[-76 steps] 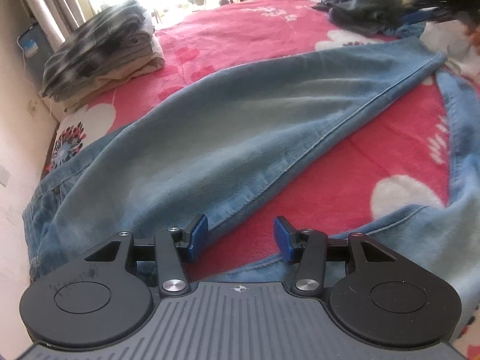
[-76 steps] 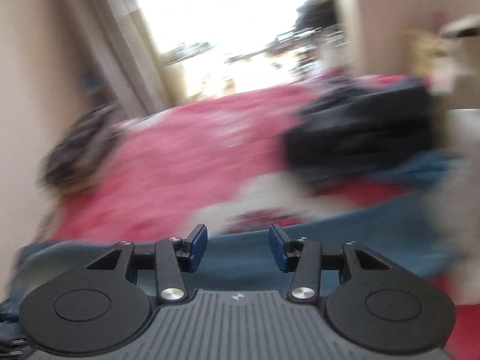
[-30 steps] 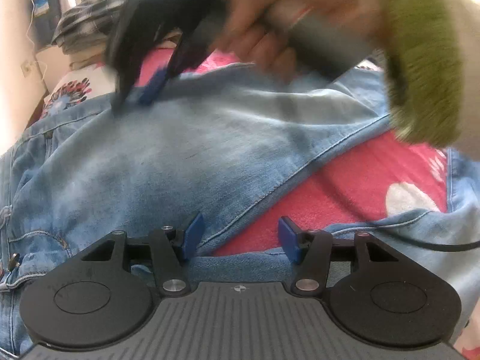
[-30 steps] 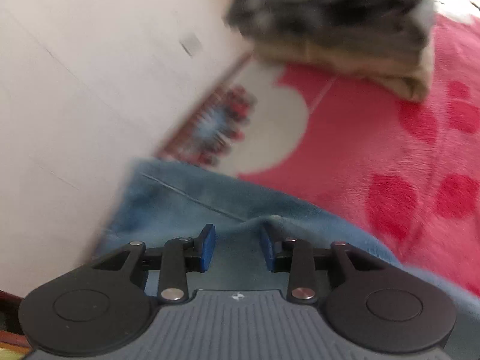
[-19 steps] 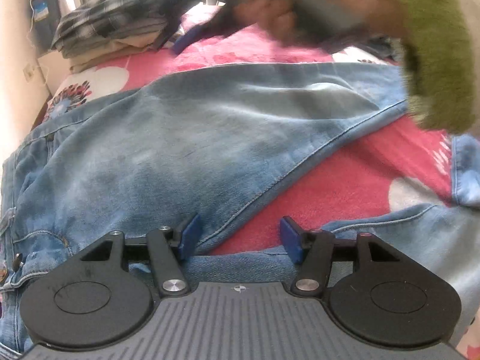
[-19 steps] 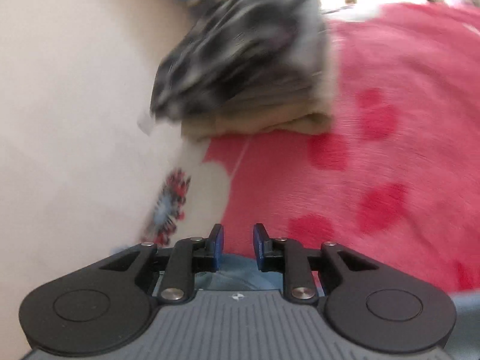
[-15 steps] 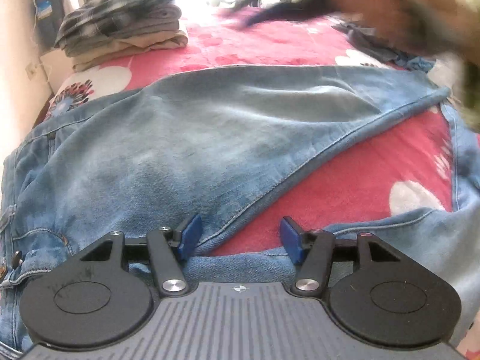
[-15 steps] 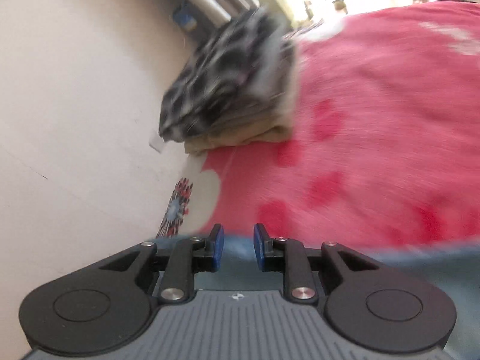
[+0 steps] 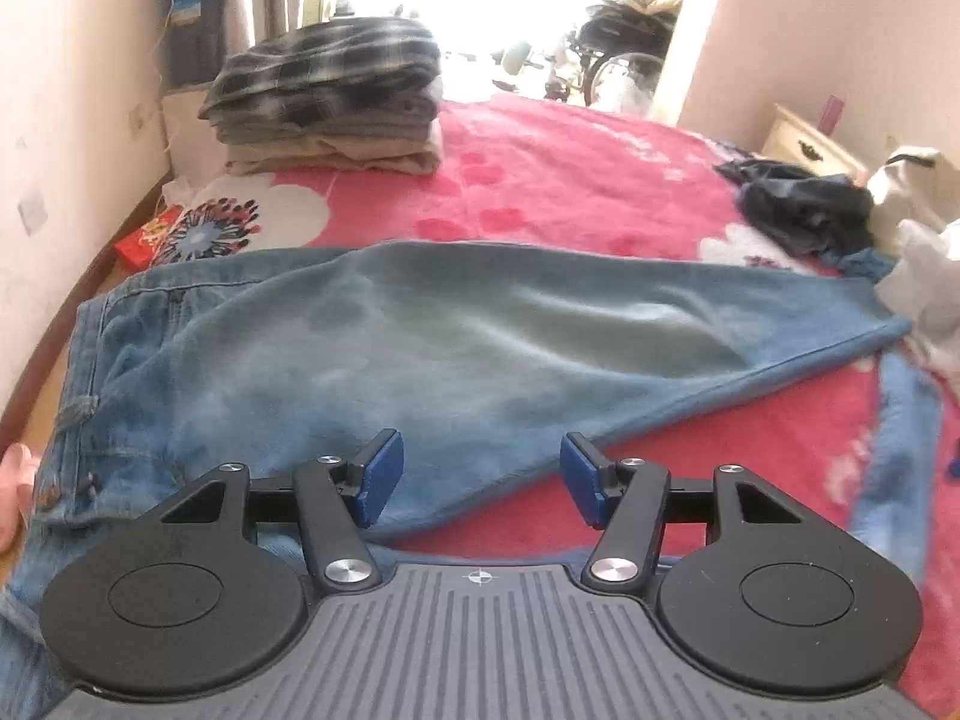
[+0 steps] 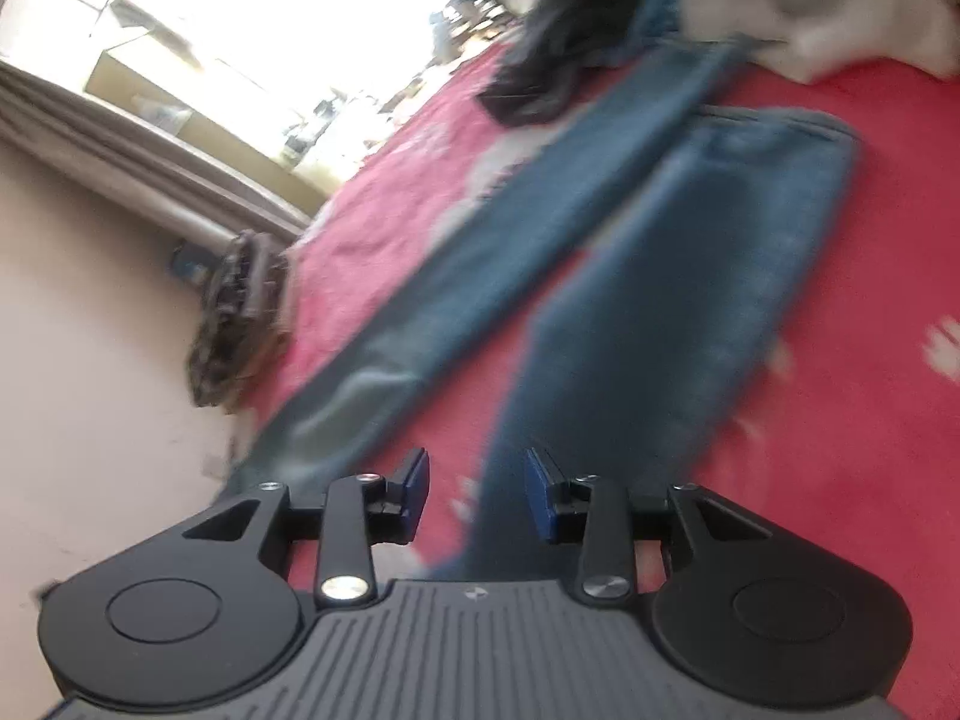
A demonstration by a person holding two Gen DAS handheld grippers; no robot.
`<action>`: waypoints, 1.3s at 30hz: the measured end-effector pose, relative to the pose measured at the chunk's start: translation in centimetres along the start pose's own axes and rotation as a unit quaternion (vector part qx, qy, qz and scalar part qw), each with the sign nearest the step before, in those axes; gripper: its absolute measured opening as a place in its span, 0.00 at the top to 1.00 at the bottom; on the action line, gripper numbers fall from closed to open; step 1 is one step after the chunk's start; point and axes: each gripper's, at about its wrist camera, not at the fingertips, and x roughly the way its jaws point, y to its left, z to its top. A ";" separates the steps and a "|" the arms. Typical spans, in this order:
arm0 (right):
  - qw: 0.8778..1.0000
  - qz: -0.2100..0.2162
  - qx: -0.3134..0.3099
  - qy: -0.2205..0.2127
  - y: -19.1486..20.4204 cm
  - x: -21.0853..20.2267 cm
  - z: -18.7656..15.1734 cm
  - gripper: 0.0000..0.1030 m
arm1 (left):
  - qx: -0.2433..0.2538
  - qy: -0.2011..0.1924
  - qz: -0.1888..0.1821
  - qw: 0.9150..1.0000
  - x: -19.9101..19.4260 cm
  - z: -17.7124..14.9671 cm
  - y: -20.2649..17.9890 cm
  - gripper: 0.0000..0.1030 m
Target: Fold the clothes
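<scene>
The jeans [image 9: 456,354] are lying spread across the red bed [image 9: 576,180], legs splayed apart. The left gripper [image 9: 480,477] is hovering over the crotch, fingers released and empty; the right gripper [image 10: 475,495] is likewise gaping, hovering above one leg. A shallow pinch is risking slipping denim and a crooked fold

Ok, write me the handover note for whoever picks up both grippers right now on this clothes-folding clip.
Left hand-held gripper: open, empty, low over the jeans near the crotch.
Right hand-held gripper: open, empty, above one leg; that view is blurred.
Jeans lie on the red blanket, legs spread in a V, not yet folded.
Folded stack sits at the far left corner; a dark pile waits at the right.
Left: bring the legs together, fold, stack.
</scene>
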 end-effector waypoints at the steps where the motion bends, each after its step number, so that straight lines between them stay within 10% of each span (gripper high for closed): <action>1: 1.000 -0.004 0.002 -0.004 -0.5 0.1 -0.3 0.62 | 0.004 -0.002 -0.001 1.000 -0.7 -0.2 -0.8 0.43; 19: 0.999 -0.046 0.022 0.005 -5.7 -0.1 -1.3 0.57 | 0.136 0.048 0.003 0.989 -1.1 -5.5 -12.3 0.43; 39: 0.972 -0.147 0.152 -0.104 -13.3 2.6 10.8 0.50 | 0.086 0.079 0.010 0.993 1.5 -6.6 -8.4 0.43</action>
